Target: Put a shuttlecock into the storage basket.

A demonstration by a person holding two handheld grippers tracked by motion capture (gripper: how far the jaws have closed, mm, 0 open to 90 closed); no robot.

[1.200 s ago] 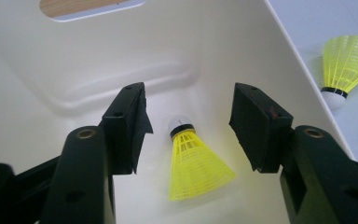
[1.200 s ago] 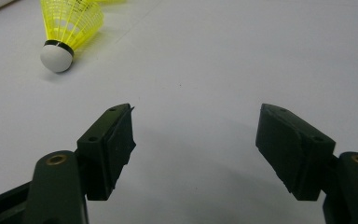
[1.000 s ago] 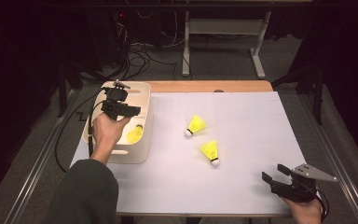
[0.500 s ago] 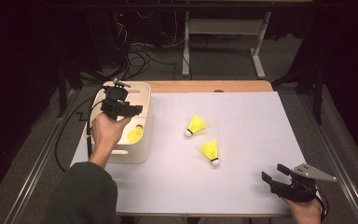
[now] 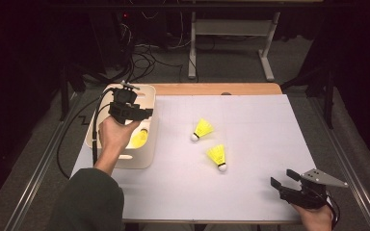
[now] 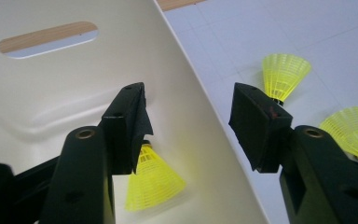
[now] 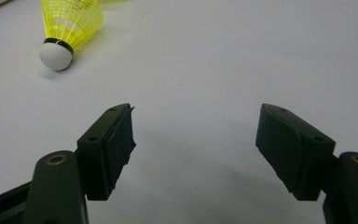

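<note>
A dim room with tangled cables on the floor and a white-legged frame lies beyond the bench (image 5: 250, 144), whose top is covered in white sheet with a strip of wood showing along the far edge. At the bench's left side sits a cream bin (image 5: 147, 144) with a slot handle in its wall. One yellow shuttlecock (image 6: 154, 179) lies inside the bin, against the wall nearest the open bench.

The left tongs (image 5: 142, 113) hover over the bin, held in the left hand (image 5: 115, 134), with a cable trailing off the bench's left edge. In the left gripper view the jaws are spread apart and empty, one above the bin's inside and the other out past its rim.

Two more shuttlecocks lie on the white sheet near the middle: the far shuttlecock (image 5: 201, 129) and the near shuttlecock (image 5: 218, 156), close together but apart, white corks pointing toward the person.

The right tongs (image 5: 283, 179) rest low at the bench's near right corner, jaws wide apart and holding nothing, well apart from the near shuttlecock.
</note>
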